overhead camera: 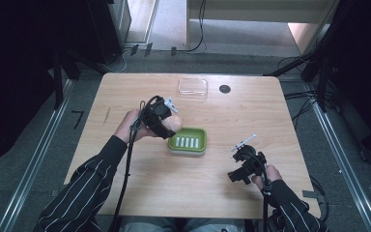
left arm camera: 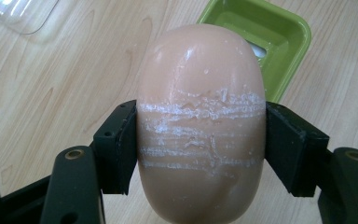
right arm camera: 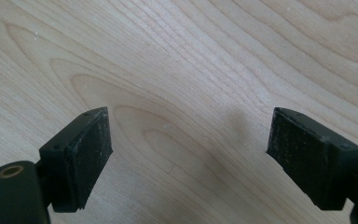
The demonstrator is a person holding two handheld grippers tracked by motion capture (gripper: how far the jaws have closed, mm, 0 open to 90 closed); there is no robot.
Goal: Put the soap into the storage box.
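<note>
Left gripper view shows the left hand-held gripper (left arm camera: 200,140) clamped on a peach-coloured oval soap bar (left arm camera: 200,116), its jaws pressing both sides where white scrape lines cross the surface. Seen from the high view, that soap bar (overhead camera: 173,124) hangs just beside the left edge of the green soap dish (overhead camera: 188,140) on the desk (overhead camera: 251,116). The right hand-held gripper (overhead camera: 239,166) sits well to the right of the dish, jaws wide apart and holding nothing. A clear lid (overhead camera: 192,87) lies beyond the dish.

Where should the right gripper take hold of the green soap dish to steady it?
Grip the green dish by its near-right rim wall, coming from its right, jaws astride the wall. The rim is thin and raised, and the left gripper with the soap crowds the dish's left side.
</note>
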